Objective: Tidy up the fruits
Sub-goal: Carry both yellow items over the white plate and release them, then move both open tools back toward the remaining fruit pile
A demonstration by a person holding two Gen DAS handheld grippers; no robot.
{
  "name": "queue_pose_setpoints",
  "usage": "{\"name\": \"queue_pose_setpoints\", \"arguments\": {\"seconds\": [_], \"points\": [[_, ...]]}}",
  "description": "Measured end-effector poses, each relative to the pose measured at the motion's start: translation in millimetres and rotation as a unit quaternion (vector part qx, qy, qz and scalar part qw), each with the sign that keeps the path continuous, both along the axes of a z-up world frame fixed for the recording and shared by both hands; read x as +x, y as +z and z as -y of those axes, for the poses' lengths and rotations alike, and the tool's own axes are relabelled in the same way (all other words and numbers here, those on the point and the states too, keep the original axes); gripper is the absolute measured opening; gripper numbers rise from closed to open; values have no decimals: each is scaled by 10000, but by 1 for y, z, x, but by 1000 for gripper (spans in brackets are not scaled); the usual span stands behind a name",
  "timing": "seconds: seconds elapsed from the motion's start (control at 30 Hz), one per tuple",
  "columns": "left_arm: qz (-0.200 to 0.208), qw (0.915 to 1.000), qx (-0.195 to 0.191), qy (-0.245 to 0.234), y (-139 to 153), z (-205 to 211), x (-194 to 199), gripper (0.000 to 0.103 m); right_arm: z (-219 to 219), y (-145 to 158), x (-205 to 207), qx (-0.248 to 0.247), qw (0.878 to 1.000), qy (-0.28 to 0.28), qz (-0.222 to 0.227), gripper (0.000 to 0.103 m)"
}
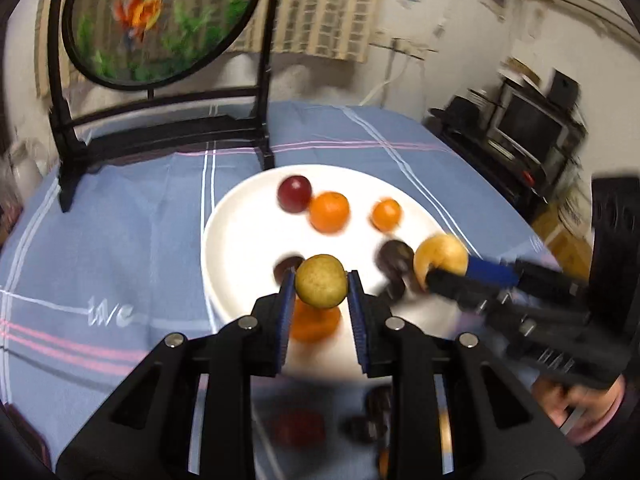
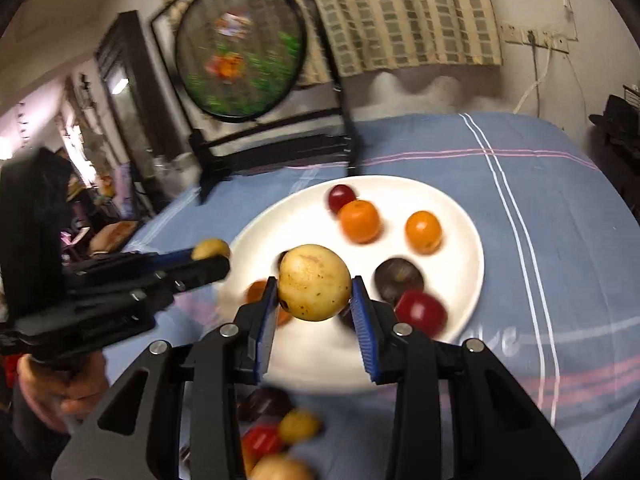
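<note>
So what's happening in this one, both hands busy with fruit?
A person is sorting fruit with a handheld gripper in each hand. The left gripper is shut on a small yellow-green fruit, and the right gripper is shut on a larger yellow fruit; both are held above the white plate on the blue tablecloth. On the plate lie two oranges, red fruits and dark ones. More fruit lies on the cloth near the camera. The pictures are blurred.

A round white plate [image 2: 460, 216] carries two orange citrus fruits [image 2: 359, 221], a dark red plum [image 2: 341, 196] and a dark purple plum [image 2: 398, 276]. The cloth [image 2: 540, 208] over the table is blue-grey with white and pink stripes. The hand-held gripper pads [image 2: 362, 312] are blue, pressed on a speckled yellow fruit [image 2: 314, 282].
</note>
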State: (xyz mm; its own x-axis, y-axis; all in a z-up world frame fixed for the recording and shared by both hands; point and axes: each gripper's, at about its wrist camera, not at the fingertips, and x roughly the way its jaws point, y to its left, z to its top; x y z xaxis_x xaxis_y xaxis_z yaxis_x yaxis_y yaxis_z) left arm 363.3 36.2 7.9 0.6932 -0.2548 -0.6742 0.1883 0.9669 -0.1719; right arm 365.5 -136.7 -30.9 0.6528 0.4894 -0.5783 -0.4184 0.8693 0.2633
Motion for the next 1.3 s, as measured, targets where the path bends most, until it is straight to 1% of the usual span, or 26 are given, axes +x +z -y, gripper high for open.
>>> {"name": "queue_pose_setpoints", "arguments": {"seconds": [0.07, 0.1, 0.17, 0.2, 0.23, 0.27, 0.3, 0.33, 0.37, 0.4, 0.47, 0.5, 0.57, 0.63, 0.67, 0.73, 0.8, 0.87, 0.97, 1.07, 1.17, 1.3], "points": [[-171, 9996, 79, 208, -7, -3, 23, 26, -5, -11, 20, -123, 9998, -116, -119, 36], [-315, 9989, 126, 328, -13, -4, 36, 26, -7, -16, 28, -169, 9996, -114, -173, 37], [-525, 9976, 150, 429, -20, -7, 49, 29, -11, -21, 34, -285, 9993, -34, -247, 38], [-641, 9965, 169, 510, -23, -9, 51, 46, -13, -21, 34, -342, 9991, 20, -265, 43], [-703, 9958, 109, 584, -23, -12, 50, 60, -14, -20, 33, -387, 9989, 46, -259, 45], [-618, 9961, 39, 632, -19, -14, 44, 78, -13, -14, 29, -402, 9990, 52, -185, 46], [-482, 9964, -2, 698, -13, -16, 35, 84, -12, -7, 22, -392, 9991, 83, -111, 47], [-318, 9969, 33, 718, -2, -18, 20, 87, -10, 3, 14, -388, 9992, 134, 1, 48], [-254, 9972, 83, 692, 3, -18, 10, 92, -8, 8, 5, -394, 9990, 174, 68, 52], [-150, 9976, 179, 651, 11, -19, -8, 95, -5, 14, -7, -406, 9987, 243, 202, 60], [19, 9974, 241, 678, 19, -23, -37, 100, 0, 18, -30, -418, 9977, 405, 351, 61], [116, 9971, 215, 714, 21, -25, -53, 101, 3, 17, -43, -449, 9969, 532, 353, 61], [265, 9970, 8, 722, 19, -31, -87, 101, 7, 13, -64, -457, 9957, 725, 338, 61], [337, 9972, -298, 597, 6, -37, -112, 101, 12, 2, -82, -518, 9947, 812, 347, 61], [299, 9971, -367, 599, -1, -39, -117, 101, 13, -2, -86, -590, 9947, 769, 336, 61], [124, 9963, -385, 763, -14, -43, -125, 101, 14, -12, -99, -690, 9945, 754, 242, 61], [196, 9939, -502, 966, -21, -46, -134, 101, 13, -18, -107, -696, 9942, 802, 168, 61], [160, 9926, -401, 1133, -31, -47, -140, 101, 9, -23, -111, -791, 9923, 952, 100, 61], [81, 9924, -305, 1187, -38, -49, -145, 101, 4, -25, -119, -1021, 9889, 1073, 101, 61], [108, 9918, -362, 1217, -37, -50, -145, 101, 3, -27, -122, -1060, 9877, 1153, 31, 61], [178, 9909, -168, 1327, -35, -48, -147, 101, 0, -31, -123, -1155, 9857, 1229, -23, 61], [141, 9908, -170, 1335, -36, -49, -146, 101, -6, -37, -126, -1449, 9815, 1252, -12, 60]]}}
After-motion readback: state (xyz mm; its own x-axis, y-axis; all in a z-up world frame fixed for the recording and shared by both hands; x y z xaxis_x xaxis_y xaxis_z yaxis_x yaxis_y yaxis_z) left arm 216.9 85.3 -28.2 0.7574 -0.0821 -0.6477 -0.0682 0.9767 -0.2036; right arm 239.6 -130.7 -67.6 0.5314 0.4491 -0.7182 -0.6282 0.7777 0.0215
